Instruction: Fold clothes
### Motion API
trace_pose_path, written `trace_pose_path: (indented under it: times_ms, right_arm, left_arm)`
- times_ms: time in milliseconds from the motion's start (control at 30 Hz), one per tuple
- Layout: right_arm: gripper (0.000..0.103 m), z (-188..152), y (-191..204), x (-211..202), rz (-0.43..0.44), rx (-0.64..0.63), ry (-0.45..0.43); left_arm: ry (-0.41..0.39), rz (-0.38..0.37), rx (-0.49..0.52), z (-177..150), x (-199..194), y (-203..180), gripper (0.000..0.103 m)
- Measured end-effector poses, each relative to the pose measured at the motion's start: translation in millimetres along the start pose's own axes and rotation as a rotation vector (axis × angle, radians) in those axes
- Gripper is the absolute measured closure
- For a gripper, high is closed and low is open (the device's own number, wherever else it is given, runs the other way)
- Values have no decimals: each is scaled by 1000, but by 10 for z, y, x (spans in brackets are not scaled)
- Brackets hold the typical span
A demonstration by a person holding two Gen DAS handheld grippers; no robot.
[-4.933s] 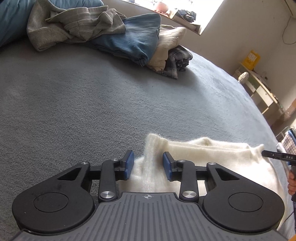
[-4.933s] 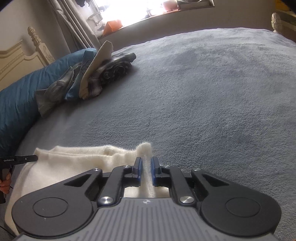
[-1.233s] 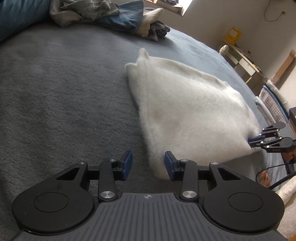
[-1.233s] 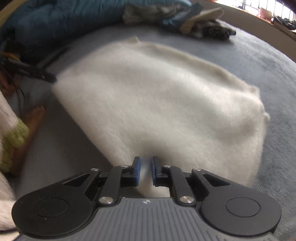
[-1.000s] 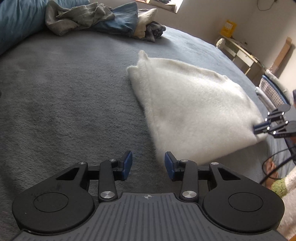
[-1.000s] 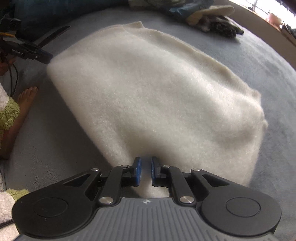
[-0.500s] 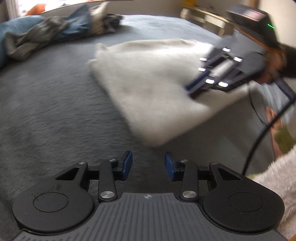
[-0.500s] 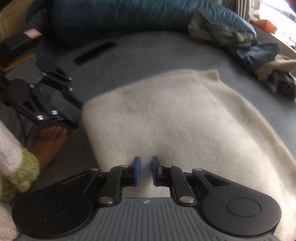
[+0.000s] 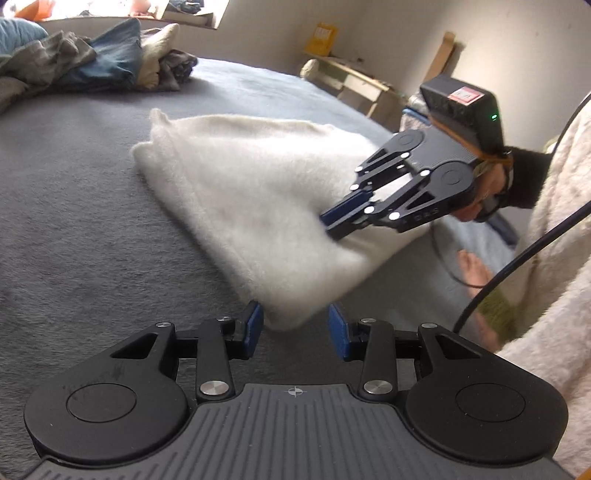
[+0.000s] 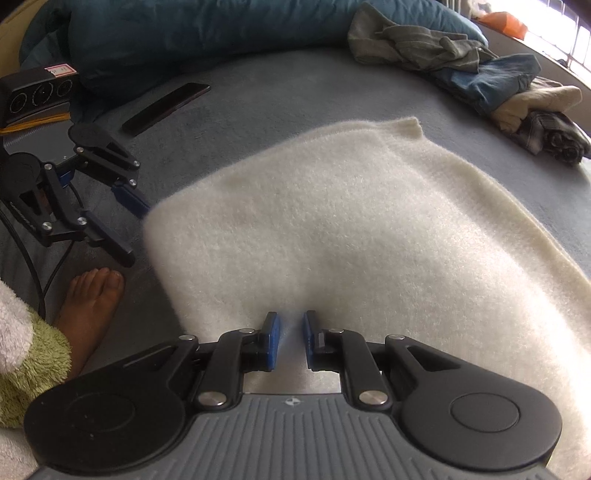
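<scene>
A white fleece garment (image 9: 255, 192) (image 10: 351, 221) lies folded on the grey bed cover (image 9: 74, 221). In the left wrist view its near corner pokes between the blue pads of my left gripper (image 9: 295, 328), which is open; the pads do not squeeze it. The right wrist view shows the left gripper (image 10: 135, 234) spread at the cloth's left corner. My right gripper (image 10: 290, 339) is shut on a pinch of the garment's near edge, with a small ridge of cloth rising toward it. From the left wrist view the right gripper (image 9: 328, 225) digs into the cloth from the right.
A pile of loose clothes (image 9: 110, 62) (image 10: 498, 81) lies at the far side of the bed, beside a blue duvet (image 10: 184, 29). A black phone (image 10: 166, 103) rests on the cover. A person's bare foot (image 10: 92, 299) and a black cable (image 9: 517, 258) are near the grippers.
The right gripper slid along the garment's near edge toward the left one. The left gripper swung round, and the garment's corner, ahead of its fingers before, now sits between them.
</scene>
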State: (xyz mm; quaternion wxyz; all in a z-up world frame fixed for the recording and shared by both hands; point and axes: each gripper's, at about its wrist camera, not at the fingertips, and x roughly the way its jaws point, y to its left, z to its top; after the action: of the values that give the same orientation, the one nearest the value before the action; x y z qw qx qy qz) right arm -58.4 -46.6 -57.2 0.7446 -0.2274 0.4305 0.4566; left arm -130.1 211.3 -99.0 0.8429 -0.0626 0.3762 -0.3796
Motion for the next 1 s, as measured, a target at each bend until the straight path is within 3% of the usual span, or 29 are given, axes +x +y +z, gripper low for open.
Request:
trace_pose_path:
  times_ms: [100, 200, 300, 400, 533, 667, 767, 800, 1000]
  right_arm:
    - [88, 7, 30, 1, -15, 3, 9]
    - [88, 24, 54, 12, -29, 2, 18]
    - [88, 37, 71, 15, -38, 0, 23]
    - [88, 109, 145, -56, -55, -38, 22]
    - [89, 297, 419, -260, 48, -142, -94]
    - [90, 403, 767, -109, 143, -254, -127]
    - [91, 300, 800, 304, 82, -273, -52]
    - [95, 239, 768, 450, 47, -279, -16]
    - [95, 284, 796, 299, 87, -269, -87]
  left_arm:
    - [60, -61, 33, 6, 41, -1, 64]
    - [185, -115, 106, -36, 148, -46, 65]
    - [233, -61, 161, -107, 216, -108, 65]
    - [223, 5, 114, -134, 173, -70, 66]
    - [226, 116, 49, -120, 3, -44, 65]
    - [222, 314, 35, -45, -213, -36, 65]
    - [154, 437, -39, 29, -448, 33, 65]
    - [122, 470, -71, 52, -529, 50, 65]
    - [8, 662, -183, 196, -876, 135, 65]
